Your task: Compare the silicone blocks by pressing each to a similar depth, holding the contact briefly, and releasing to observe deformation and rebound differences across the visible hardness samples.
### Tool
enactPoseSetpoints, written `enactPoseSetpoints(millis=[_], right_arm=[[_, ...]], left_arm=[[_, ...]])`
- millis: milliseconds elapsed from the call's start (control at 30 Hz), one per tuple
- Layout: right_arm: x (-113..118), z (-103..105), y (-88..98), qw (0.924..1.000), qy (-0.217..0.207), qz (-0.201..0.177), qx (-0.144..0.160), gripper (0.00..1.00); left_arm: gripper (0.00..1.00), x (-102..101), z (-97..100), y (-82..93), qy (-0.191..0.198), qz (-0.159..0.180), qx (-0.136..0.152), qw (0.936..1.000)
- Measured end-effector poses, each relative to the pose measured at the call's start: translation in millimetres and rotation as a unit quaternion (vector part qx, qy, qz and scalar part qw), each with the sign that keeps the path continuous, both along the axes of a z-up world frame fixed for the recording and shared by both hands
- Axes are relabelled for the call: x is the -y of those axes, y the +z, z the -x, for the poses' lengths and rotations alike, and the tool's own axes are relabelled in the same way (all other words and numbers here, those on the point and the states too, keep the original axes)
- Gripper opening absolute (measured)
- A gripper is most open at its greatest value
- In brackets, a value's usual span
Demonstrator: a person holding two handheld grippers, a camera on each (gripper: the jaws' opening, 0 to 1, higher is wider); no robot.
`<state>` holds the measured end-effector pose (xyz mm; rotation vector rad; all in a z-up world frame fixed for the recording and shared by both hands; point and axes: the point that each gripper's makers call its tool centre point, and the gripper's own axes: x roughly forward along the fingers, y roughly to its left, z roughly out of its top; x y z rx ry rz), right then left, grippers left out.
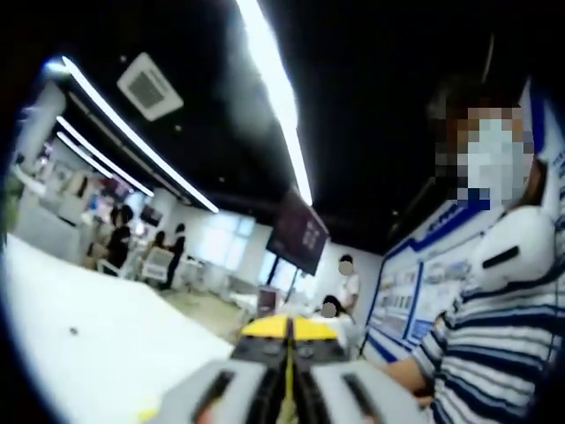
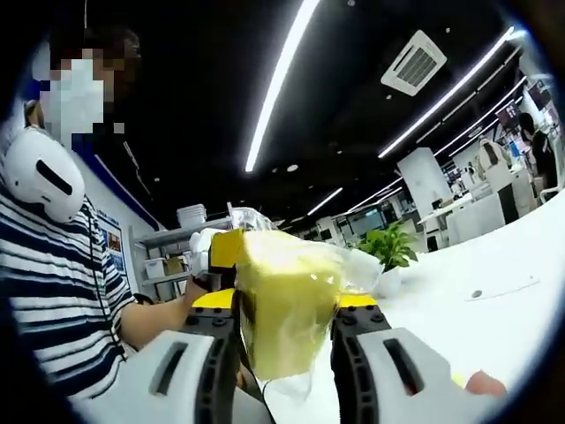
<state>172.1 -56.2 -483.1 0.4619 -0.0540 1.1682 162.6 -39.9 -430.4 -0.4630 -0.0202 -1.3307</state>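
No readable text; wall posters (image 1: pixel 422 296) and hanging screen (image 1: pixel 298 234) too blurred to read.

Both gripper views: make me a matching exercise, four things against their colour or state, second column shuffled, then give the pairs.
Things:
1. left gripper
2. right gripper
3. potted plant
4. striped shirt

Colour or state:
A. green leaves, standing on the white table
B. jaws shut together, nothing between them
C. blue and white bands, worn by the person
D. jaws clamped on a yellow block in clear wrap

Pairs: 1-B, 2-D, 3-A, 4-C
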Motion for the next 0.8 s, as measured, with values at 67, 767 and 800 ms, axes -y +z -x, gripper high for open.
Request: enactPoseSetpoints(millis=[67,767,800], right_arm=[[-2,0,-0.4,1.0,0.001,0.006,0.002,0.33],[-12,-3,-9.2,0.9958,-0.009,0.054,-0.073,0.09],[-12,-5,-10.9,0.9953,-0.013,0.059,-0.076,0.08]], left_arm=[[0.0,-1,-0.4,0.0,0.0,0.002,-0.002,1.0],[0.0,-7,-13.9,-10.1,0.037,-0.006,-0.015,0.9992],[0.0,-7,-14.1,-12.0,0.038,-0.011,-0.015,0.9991]])
